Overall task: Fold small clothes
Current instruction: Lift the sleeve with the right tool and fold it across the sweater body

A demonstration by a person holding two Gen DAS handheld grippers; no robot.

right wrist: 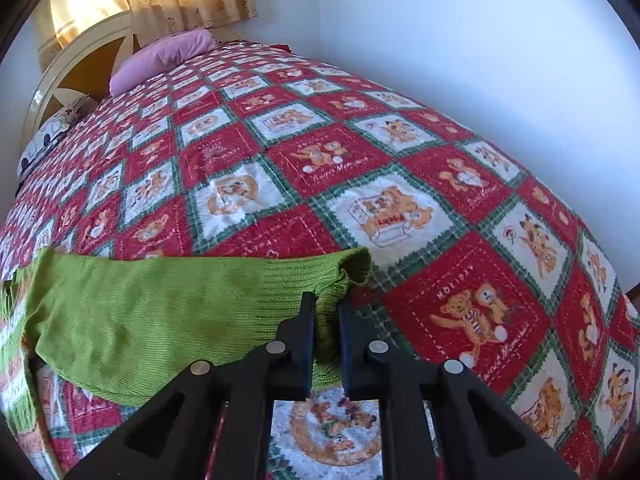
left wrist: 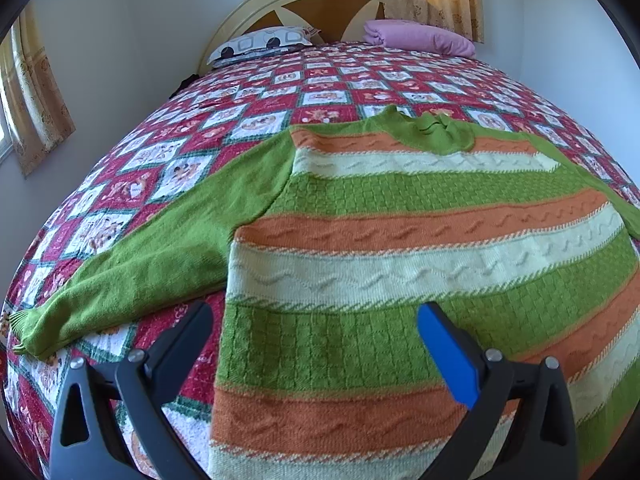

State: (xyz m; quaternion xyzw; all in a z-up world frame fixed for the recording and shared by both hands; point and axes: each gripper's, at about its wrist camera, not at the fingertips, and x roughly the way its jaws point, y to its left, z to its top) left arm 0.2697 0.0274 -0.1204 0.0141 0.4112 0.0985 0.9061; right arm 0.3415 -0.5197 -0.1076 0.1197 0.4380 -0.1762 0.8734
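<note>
The striped sweater (left wrist: 400,248) is being kept flat and face-up on the bed (right wrist: 460,184), its sleeves spread out to the sides, most likely so that each sleeve can be folded inward over the body. The right sleeve (right wrist: 160,312) is being pinched near its ribbed cuff (right wrist: 356,266) by the right tongs (right wrist: 326,322), whose jaws are being held narrow with the green knit bunched between them; a hold near the cuff is judged to let the whole sleeve be carried across. The left tongs (left wrist: 316,320) are being held wide above the sweater's lower left edge, gripping nothing. On the quilt (right wrist: 248,236), "HOLIDAY" is being shown above a bear pair; cursive lines elsewhere cannot be read.
</note>
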